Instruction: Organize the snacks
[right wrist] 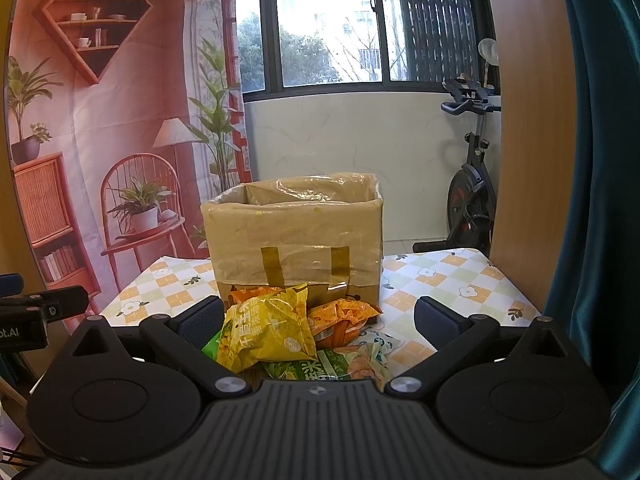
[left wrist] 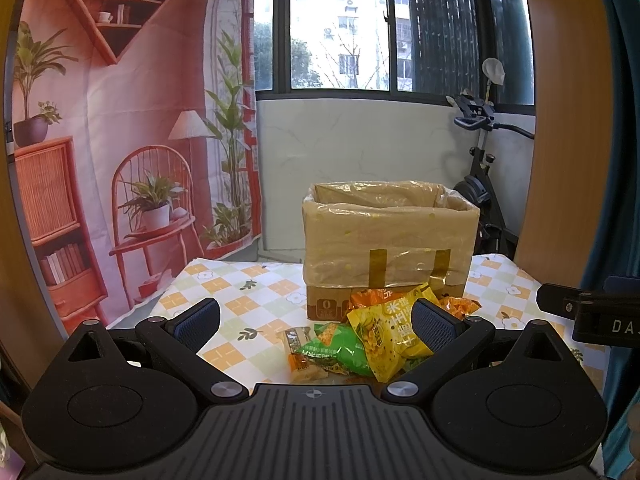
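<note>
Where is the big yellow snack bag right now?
The yellow snack bag lies on top of the snack pile on the table, just in front of the cardboard box, with a green packet beside it.

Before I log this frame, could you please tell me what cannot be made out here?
- Inside of the cardboard box: both views look at its front wall, so any contents are hidden.
- Lower snack packets: in the right wrist view, the yellow packet covers them.
- Green packet: cut off by the right gripper's body.
- Packet print: too small to read.
</note>
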The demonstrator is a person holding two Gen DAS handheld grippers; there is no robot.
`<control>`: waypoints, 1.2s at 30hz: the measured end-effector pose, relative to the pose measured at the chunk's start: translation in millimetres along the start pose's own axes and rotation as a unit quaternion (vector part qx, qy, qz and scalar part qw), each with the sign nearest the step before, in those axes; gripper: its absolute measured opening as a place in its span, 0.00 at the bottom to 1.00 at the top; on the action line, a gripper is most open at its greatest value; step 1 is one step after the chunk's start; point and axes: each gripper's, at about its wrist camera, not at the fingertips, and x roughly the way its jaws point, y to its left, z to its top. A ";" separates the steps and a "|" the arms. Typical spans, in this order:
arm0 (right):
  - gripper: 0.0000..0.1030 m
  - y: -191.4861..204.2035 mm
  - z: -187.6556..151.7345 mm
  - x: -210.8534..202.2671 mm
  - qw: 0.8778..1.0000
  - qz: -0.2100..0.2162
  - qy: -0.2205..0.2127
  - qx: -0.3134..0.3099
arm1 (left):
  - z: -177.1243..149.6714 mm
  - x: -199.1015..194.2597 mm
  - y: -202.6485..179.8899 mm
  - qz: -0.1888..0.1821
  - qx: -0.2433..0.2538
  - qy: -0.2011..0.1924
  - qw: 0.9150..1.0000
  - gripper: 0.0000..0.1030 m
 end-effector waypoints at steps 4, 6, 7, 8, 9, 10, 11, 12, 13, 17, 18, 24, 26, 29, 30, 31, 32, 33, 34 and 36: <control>1.00 -0.2 -0.3 1.4 1.000 0.000 0.002 0.001 | -1.1 -0.6 -0.6 0.000 0.000 0.001 1.000 1.00; 1.00 0.0 -1.0 1.4 1.000 0.001 0.003 0.001 | -1.3 -1.3 -1.4 -0.001 0.000 0.002 1.000 1.00; 1.00 -0.1 -1.1 1.4 1.000 0.000 0.003 0.001 | -1.5 -0.2 -0.2 0.000 0.000 0.001 1.000 1.00; 1.00 0.1 -1.4 1.4 1.000 0.000 0.003 0.001 | -1.7 -0.4 -0.4 -0.001 0.000 0.002 1.000 1.00; 1.00 -0.1 -1.2 1.5 1.000 0.001 0.003 0.001 | -1.9 -0.6 -0.6 -0.001 0.000 0.002 1.000 1.00; 1.00 -0.1 -1.2 1.5 1.000 0.000 0.003 0.001 | -2.1 -0.8 -0.8 -0.001 0.000 0.003 1.000 1.00; 1.00 0.0 -1.6 1.3 1.000 0.000 0.004 0.002 | -2.3 -1.1 -1.1 -0.001 0.000 0.003 1.000 1.00; 1.00 0.0 -2.1 1.3 1.000 0.001 0.004 0.002 | -2.6 -1.5 -1.5 -0.001 0.000 0.003 1.000 1.00; 1.00 -0.1 -2.1 1.3 1.000 0.000 0.004 0.002 | -2.0 1.8 -0.7 -0.001 0.000 0.004 1.000 1.00; 1.00 0.0 -2.7 1.3 1.000 0.001 0.004 0.002 | -2.5 1.9 -1.7 -0.002 0.001 0.003 1.000 1.00; 1.00 0.0 -2.7 1.3 1.000 0.001 0.004 0.002 | -2.6 1.9 -1.6 -0.002 0.001 0.003 1.000 1.00; 1.00 0.6 -3.8 1.7 1.000 0.001 0.005 0.003 | -3.9 0.8 -3.2 -0.005 0.001 0.003 1.000 1.00; 1.00 0.8 -5.0 1.7 1.000 0.001 0.006 0.003 | -4.0 1.5 -3.7 -0.005 0.002 0.005 1.000 1.00; 1.00 -0.1 -5.0 1.6 1.000 0.002 0.003 0.002 | -1.1 4.6 1.6 0.000 0.001 0.011 1.000 1.00; 1.00 -1.6 -3.7 2.7 1.000 0.001 -0.001 0.002 | 0.3 6.7 3.6 0.003 0.000 0.012 1.000 1.00; 1.00 -3.8 -1.7 3.7 1.000 -0.001 -0.007 0.001 | 2.0 9.0 5.7 0.005 -0.001 0.012 1.000 1.00; 1.00 -5.6 0.0 4.3 1.000 -0.004 -0.013 -0.002 | 3.7 11.5 7.9 0.006 -0.002 0.010 1.000 1.00; 1.00 -8.1 1.6 5.6 1.000 -0.007 -0.021 -0.007 | 5.4 14.4 9.7 0.008 -0.001 0.007 1.000 1.00; 1.00 -10.3 3.2 7.3 0.999 -0.012 -0.028 -0.012 | 7.2 17.9 11.0 0.012 0.003 0.004 1.000 1.00; 1.00 -16.2 7.8 13.6 0.999 -0.023 -0.037 -0.017 | 11.1 26.1 11.2 0.027 0.014 -0.002 1.000 1.00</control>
